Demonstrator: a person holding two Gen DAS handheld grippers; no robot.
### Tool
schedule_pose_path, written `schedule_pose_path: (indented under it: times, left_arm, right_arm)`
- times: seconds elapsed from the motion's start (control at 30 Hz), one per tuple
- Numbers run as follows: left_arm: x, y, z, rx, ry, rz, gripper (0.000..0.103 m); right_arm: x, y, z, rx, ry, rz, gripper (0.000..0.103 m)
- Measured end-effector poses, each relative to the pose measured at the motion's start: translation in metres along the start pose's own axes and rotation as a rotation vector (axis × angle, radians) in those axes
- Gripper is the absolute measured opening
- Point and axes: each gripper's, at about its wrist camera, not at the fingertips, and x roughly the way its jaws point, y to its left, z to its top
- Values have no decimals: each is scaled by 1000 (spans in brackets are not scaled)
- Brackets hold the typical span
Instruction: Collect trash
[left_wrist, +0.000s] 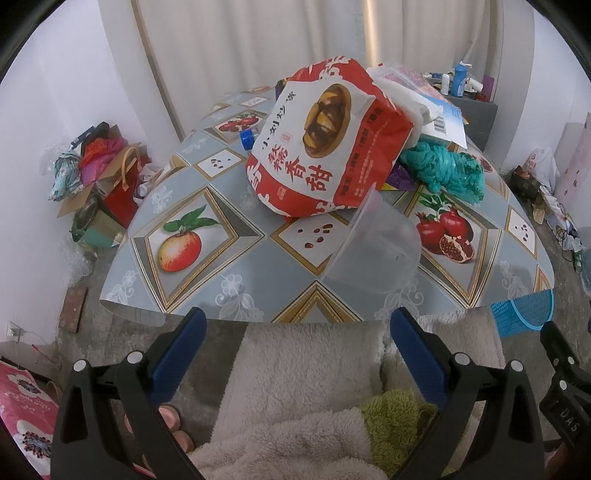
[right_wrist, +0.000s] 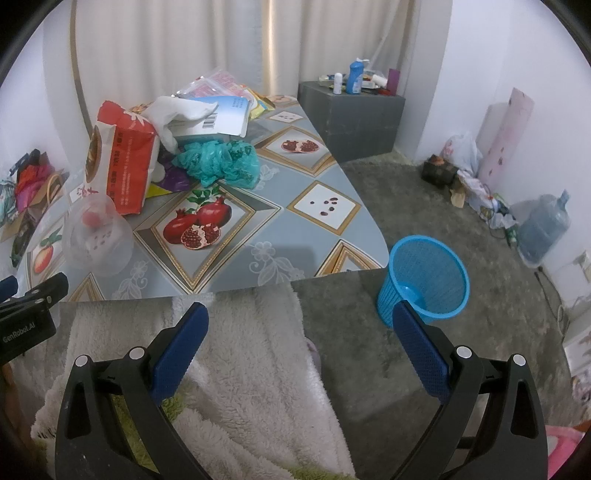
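Note:
A pile of trash lies on the fruit-patterned table: a big red-and-white paper bag, a clear plastic cup on its side, a crumpled teal plastic bag, a white cloth and a blue-and-white box. The pile also shows in the right wrist view, with the red bag, cup and teal bag. A blue mesh bin stands on the floor by the table's right corner. My left gripper is open and empty, short of the table edge. My right gripper is open and empty, left of the bin.
A fluffy white blanket lies under both grippers. A cluttered cardboard box stands on the floor at left. A grey cabinet with bottles stands behind the table. Bags and a water jug line the right wall.

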Motion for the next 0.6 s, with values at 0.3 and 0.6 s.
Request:
schedule_pose_path:
  times: [0.3,0.6]
  left_arm:
    - [3,7,-1,-26,14,-11,98]
    - [7,29,11,-59,-37,-148,98]
  right_arm:
    - [1,1,-1,-2,3,3,95]
    - [2,14,5,-29,-12,23,95]
